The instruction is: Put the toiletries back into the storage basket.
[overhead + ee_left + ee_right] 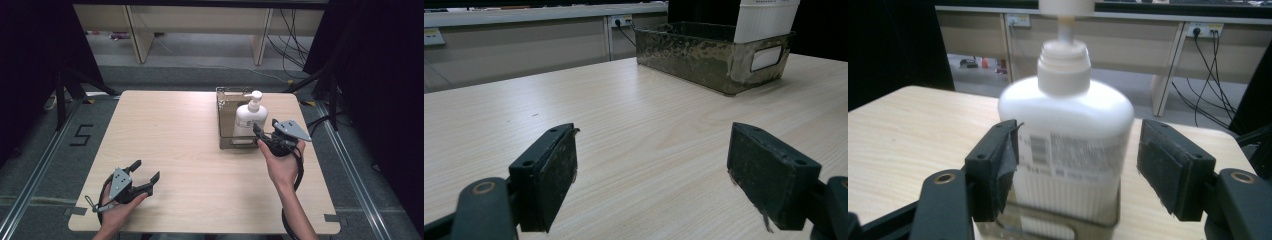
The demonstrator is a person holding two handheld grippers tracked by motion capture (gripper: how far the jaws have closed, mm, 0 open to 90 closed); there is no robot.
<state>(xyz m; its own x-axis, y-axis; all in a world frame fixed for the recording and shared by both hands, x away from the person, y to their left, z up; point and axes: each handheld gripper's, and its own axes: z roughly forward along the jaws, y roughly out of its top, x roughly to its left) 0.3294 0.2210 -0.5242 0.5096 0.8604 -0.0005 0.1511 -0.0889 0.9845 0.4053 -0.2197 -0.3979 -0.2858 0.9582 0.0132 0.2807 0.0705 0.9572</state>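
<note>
A white pump bottle (pixel 247 117) stands upright in the near end of a dark metal basket (pixel 227 100) at the table's back right. My right gripper (pixel 265 127) is just in front of it, held by a hand. In the right gripper view the bottle (pixel 1068 135) sits between the wide-apart jaws of that gripper (pixel 1078 160). The left pad lies close by the bottle's side and the right pad stands clear of it. My left gripper (pixel 146 171) rests open near the front left edge, with bare wood between its jaws (pixel 651 155).
The light wooden table (pixel 170 130) has wide bare room across its left and middle. From the left gripper view the basket (pixel 704 55) sits far off to the upper right. Dark curtains, cables and desk legs lie beyond the far edge.
</note>
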